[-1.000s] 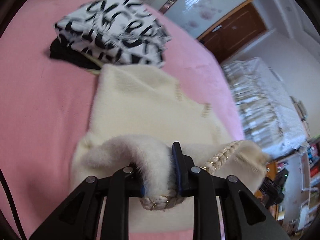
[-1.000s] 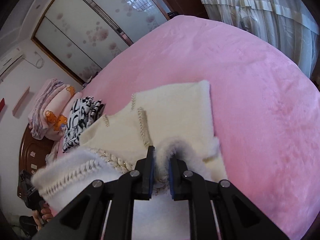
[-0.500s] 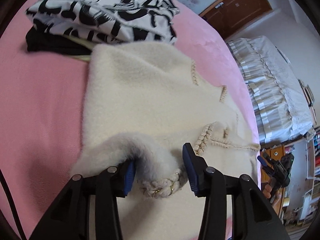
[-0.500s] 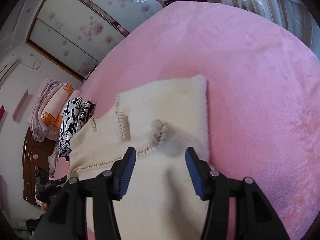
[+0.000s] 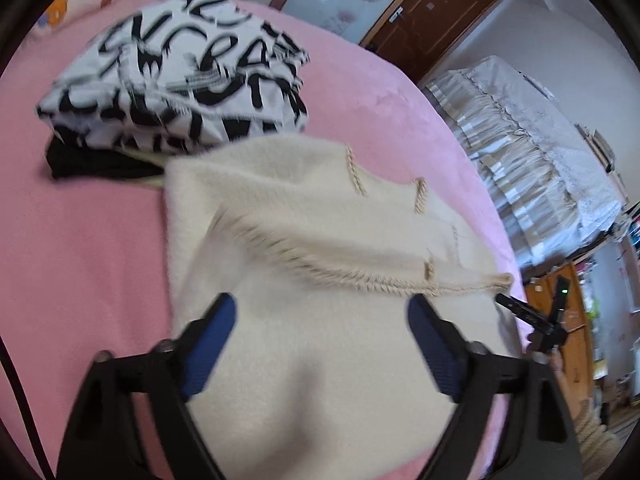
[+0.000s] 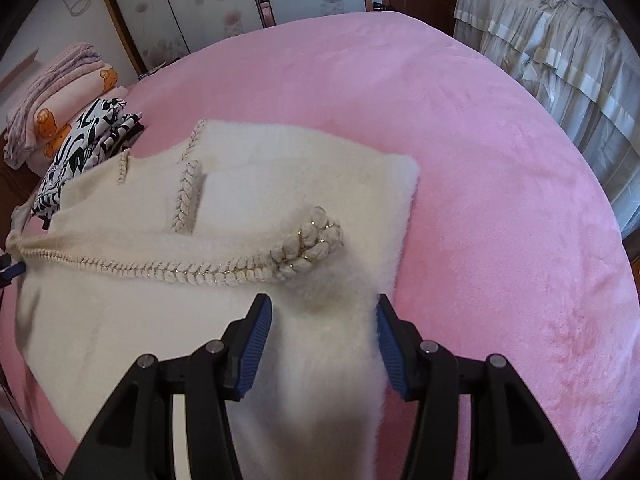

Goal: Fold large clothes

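A cream fluffy sweater [image 5: 304,216] with braided trim [image 6: 224,272] lies folded on the pink bed [image 6: 500,168]. My left gripper [image 5: 320,302] hovers just above the sweater's near part. Its jaws are opening wide, and the blue pads [image 5: 208,344] touch no fabric. My right gripper [image 6: 323,304] is open over the sweater's [image 6: 280,184] right edge. A fluffy fold with a thick braided cuff [image 6: 316,240] lies loose just ahead of its fingers, and the pads do not press on it.
A folded black-and-white printed garment [image 5: 192,80] sits on a black one [image 5: 92,160] right behind the sweater. Folded pink blankets [image 6: 60,96] lie at the bed's far left. Beyond the bed's right side stand lace-draped furniture [image 5: 540,152] and a wooden door [image 5: 432,12].
Both grippers were shut on fluffy folds of the sweater. They have let go and opened, the left now widest. The released fabric lies on the sweater.
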